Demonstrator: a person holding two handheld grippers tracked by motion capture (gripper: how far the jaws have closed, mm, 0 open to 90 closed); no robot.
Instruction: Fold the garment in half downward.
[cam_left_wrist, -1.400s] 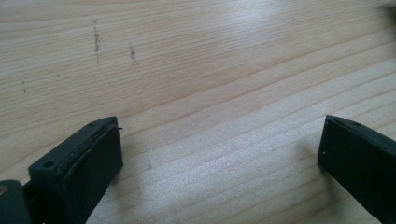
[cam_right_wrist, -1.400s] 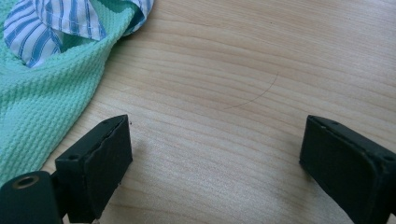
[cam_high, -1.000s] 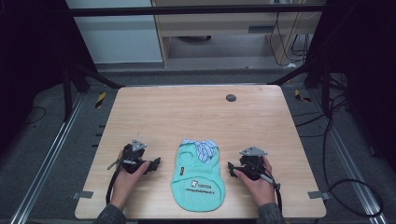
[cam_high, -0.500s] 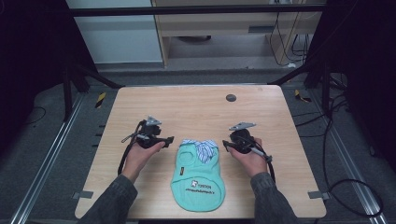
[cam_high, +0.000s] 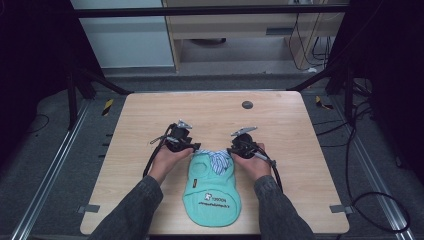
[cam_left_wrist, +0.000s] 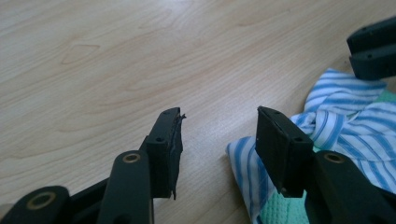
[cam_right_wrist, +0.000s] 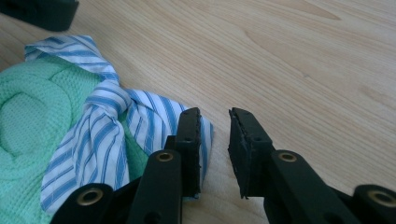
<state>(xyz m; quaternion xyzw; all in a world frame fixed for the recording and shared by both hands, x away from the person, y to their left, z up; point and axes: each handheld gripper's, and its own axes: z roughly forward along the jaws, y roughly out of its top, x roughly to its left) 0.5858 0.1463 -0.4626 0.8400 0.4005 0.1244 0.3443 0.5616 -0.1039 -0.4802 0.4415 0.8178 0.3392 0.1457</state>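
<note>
Striped collar (cam_high: 216, 159) of the green garment (cam_high: 212, 192) now flanked: left gripper (cam_left_wrist: 217, 135) wide, right gripper (cam_right_wrist: 214, 140) narrow, both moved up from the near tabletop (cam_high: 150, 115), nothing gripped — collar pinch likely next.

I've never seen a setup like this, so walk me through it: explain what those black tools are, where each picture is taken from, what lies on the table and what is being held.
No robot here: a person holds a two-jaw tool in each hand. The high view looks down on the table, with the forearms coming in from the bottom. There the left gripper and the right gripper sit at either side of the top end of a small green garment with a blue-striped collar.

The other two pictures come from cameras riding on the tools, looking along their black jaws. In the left gripper view the left gripper's jaws stand wide apart with a collar corner just beside them. In the right gripper view the right gripper's jaws are apart too, at the other collar corner. Nothing is held. A small dark disc lies farther back.
</note>
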